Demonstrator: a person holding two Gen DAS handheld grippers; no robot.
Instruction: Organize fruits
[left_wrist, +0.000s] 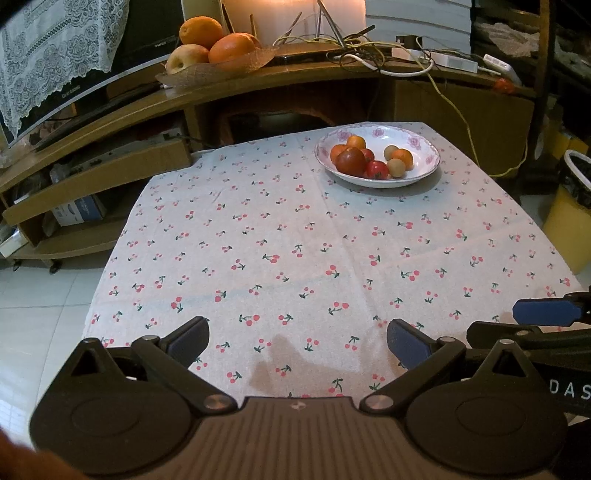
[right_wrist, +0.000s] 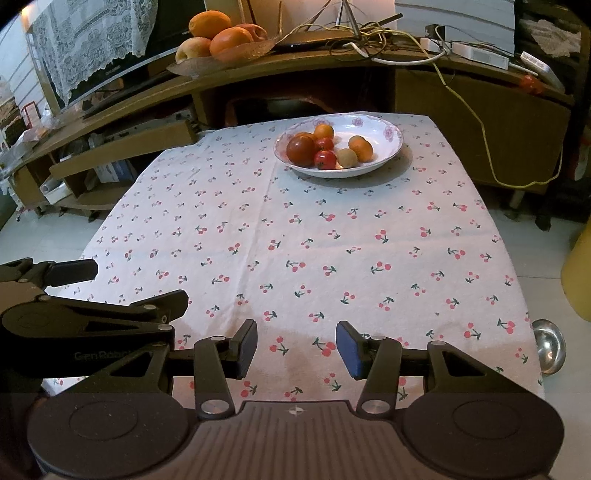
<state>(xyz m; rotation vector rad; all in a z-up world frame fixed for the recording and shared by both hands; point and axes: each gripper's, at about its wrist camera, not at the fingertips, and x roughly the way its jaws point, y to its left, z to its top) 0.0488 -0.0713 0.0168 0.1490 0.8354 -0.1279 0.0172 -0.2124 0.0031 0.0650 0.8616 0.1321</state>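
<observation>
A white floral bowl (left_wrist: 424, 168) stands at the far side of the cherry-print table (left_wrist: 277, 240), holding several small fruits: a dark red tomato (left_wrist: 350, 161), red cherry tomatoes, small oranges and pale round fruits. The bowl also shows in the right wrist view (right_wrist: 384, 157) with the tomato (right_wrist: 301, 150). My left gripper (left_wrist: 297, 343) is open and empty over the near table edge. My right gripper (right_wrist: 296, 349) is open and empty beside it, also near the front edge. Both are far from the bowl.
A woven tray (left_wrist: 207, 74) with oranges and an apple sits on the wooden cabinet behind the table, beside tangled cables (left_wrist: 388, 59). A yellow bin (left_wrist: 569, 221) stands right of the table. A metal bowl (right_wrist: 550, 347) lies on the floor at the right.
</observation>
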